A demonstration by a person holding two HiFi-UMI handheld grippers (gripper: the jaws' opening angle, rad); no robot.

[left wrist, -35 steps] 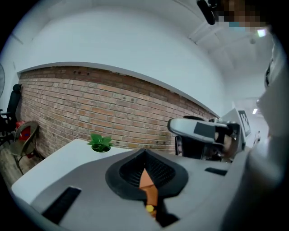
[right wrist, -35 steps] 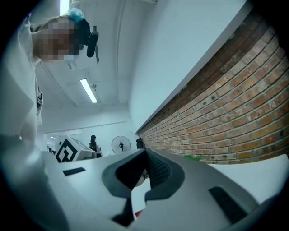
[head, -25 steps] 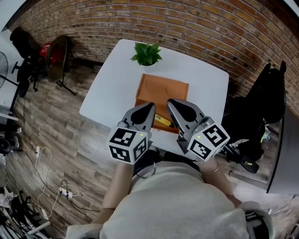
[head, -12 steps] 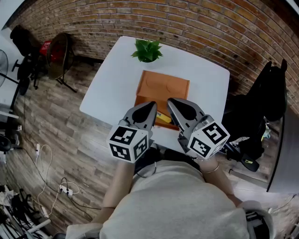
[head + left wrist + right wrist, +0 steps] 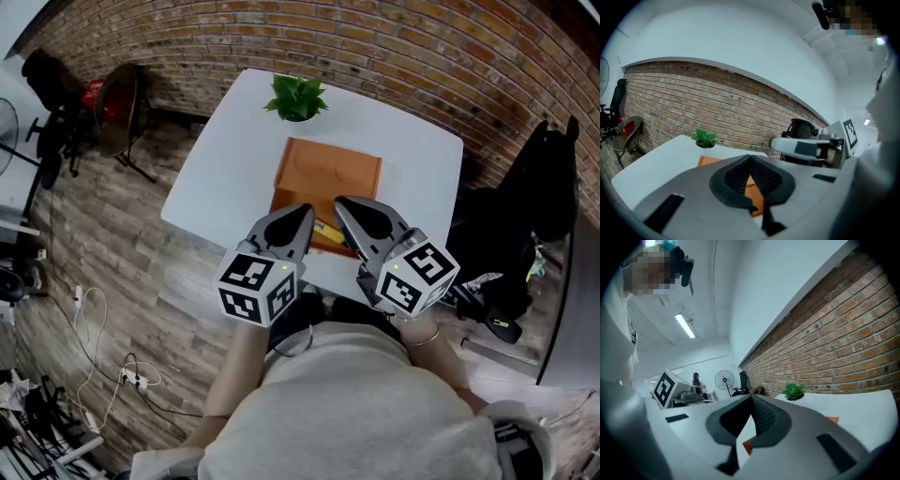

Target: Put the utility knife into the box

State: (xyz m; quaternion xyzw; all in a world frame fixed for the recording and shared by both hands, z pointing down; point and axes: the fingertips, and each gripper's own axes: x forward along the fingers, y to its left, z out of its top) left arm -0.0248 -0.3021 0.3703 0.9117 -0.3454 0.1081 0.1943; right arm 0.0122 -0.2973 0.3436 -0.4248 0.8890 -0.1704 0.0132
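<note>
An orange-brown box lies in the middle of the white table. At the box's near edge a yellow utility knife shows in the gap between my two grippers, partly hidden by them. My left gripper and right gripper are held side by side above the table's near edge, tips pointing at the box, neither touching the knife. Along the left gripper the jaws meet, with nothing between them, and the box lies beyond. The right gripper is likewise shut and empty.
A small green potted plant stands at the table's far edge, by the brick wall. A black office chair stands to the right of the table. A fan and a stand are on the wooden floor at the left.
Both grippers stay shut and keep their place. The view has shifted only slightly, so the table and box sit a little higher in the picture.
</note>
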